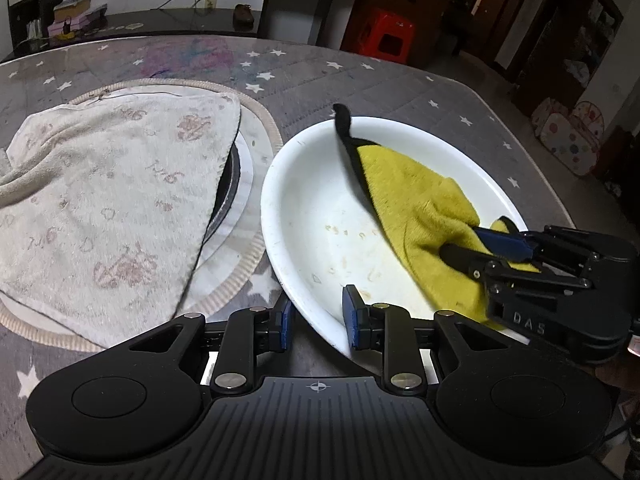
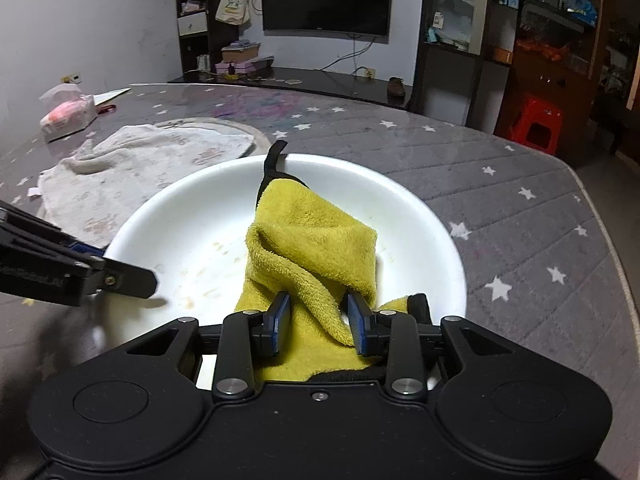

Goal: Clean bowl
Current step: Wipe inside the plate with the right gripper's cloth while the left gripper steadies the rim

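A wide white bowl [image 1: 316,208] [image 2: 188,216] with dried food smears sits on the grey star-patterned table. My left gripper [image 1: 318,320] is shut on the bowl's near rim, which passes between its blue pads; in the right wrist view the left gripper [image 2: 120,278] comes in from the left at that rim. A yellow cloth [image 1: 420,200] [image 2: 316,232] with black trim lies inside the bowl's right half. My right gripper [image 2: 320,320] [image 1: 480,248] is shut on a bunched fold of this cloth, low inside the bowl.
A beige patterned towel [image 1: 100,200] [image 2: 132,164] lies over a round mat [image 1: 262,120] left of the bowl. A tissue pack [image 2: 66,114] sits at the table's far left. The table's edge [image 2: 624,288] curves past on the right. A red stool [image 1: 384,36] stands beyond.
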### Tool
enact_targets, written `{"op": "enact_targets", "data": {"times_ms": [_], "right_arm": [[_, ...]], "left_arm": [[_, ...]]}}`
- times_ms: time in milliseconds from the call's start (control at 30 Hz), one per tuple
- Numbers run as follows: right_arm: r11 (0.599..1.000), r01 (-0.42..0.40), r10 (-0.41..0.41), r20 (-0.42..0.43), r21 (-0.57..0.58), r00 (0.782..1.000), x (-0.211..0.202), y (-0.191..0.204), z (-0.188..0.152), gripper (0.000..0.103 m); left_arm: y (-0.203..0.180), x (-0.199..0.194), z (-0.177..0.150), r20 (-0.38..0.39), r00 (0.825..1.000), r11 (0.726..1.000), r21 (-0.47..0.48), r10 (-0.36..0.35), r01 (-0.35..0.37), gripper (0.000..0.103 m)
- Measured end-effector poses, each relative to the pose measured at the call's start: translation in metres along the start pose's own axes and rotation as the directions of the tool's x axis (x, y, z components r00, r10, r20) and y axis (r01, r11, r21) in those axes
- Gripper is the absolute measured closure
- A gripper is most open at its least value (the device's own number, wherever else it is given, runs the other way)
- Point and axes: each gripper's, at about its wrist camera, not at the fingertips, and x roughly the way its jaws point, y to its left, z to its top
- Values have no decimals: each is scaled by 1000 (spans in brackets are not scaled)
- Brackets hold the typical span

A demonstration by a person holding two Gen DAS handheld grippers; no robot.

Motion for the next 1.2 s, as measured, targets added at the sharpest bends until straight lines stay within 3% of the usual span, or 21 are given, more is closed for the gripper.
{"op": "enact_targets", "data": {"times_ms": [700,1200], "right_arm": [[1000,-9,9,-1,22,1000,50,-6,40,69],[998,-62,61,-16,-16,998,12,8,11,69]], "left_arm": [[1,21,31,-2,998,993,103,62,-61,77],[-3,19,22,5,997,996,45,79,-79,74]]}}
